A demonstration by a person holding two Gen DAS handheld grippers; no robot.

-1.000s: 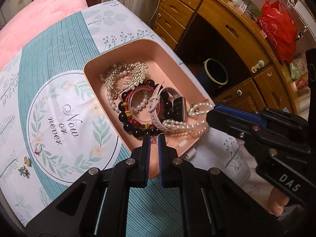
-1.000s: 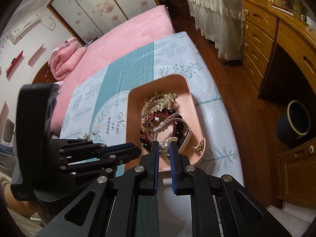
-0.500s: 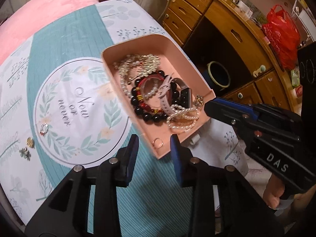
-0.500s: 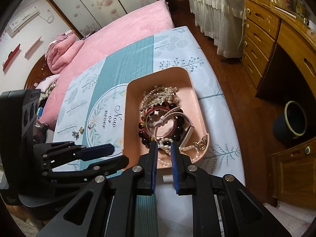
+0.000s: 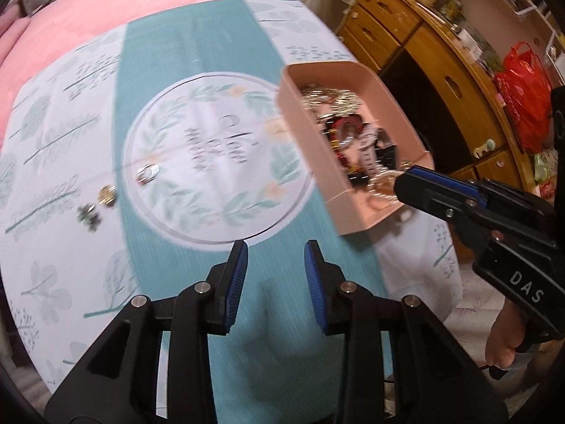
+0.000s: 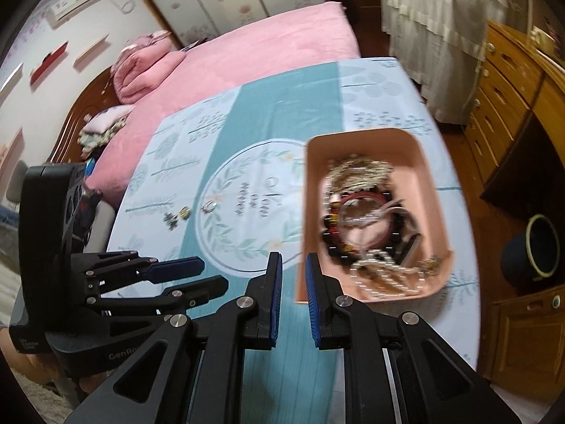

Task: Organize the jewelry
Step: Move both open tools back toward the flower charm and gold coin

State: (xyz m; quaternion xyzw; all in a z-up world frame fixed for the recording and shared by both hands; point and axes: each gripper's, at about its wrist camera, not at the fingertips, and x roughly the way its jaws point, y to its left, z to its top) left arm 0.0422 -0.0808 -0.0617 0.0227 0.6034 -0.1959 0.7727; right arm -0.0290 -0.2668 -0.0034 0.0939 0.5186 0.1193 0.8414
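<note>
A pink tray (image 5: pixel 319 141) (image 6: pixel 429 162) holds a blurred heap of bracelets, pearls and chains (image 5: pixel 353 141) (image 6: pixel 367 222). On the printed cloth to its left lie a silver ring (image 5: pixel 147 173) (image 6: pixel 209 206), a gold earring (image 5: pixel 106 194) (image 6: pixel 184 212) and a dark flower earring (image 5: pixel 88 215) (image 6: pixel 170 219). My left gripper (image 5: pixel 275 252) is open and empty above the cloth, left of the tray. My right gripper (image 6: pixel 293 265) is empty, jaws a small gap apart, at the tray's near left corner; it also shows in the left wrist view (image 5: pixel 423 190).
The teal and white cloth (image 5: pixel 197 70) covers a bed with a pink blanket (image 6: pixel 268 39) behind. A wooden desk with drawers (image 5: pixel 423 35) and a dark bin (image 6: pixel 529 251) stand to the right. A red bag (image 5: pixel 522 99) hangs there.
My left gripper opened, let a small ring drop by the tray and swung left over the cloth. My right gripper moved slightly left and its jaws parted a little.
</note>
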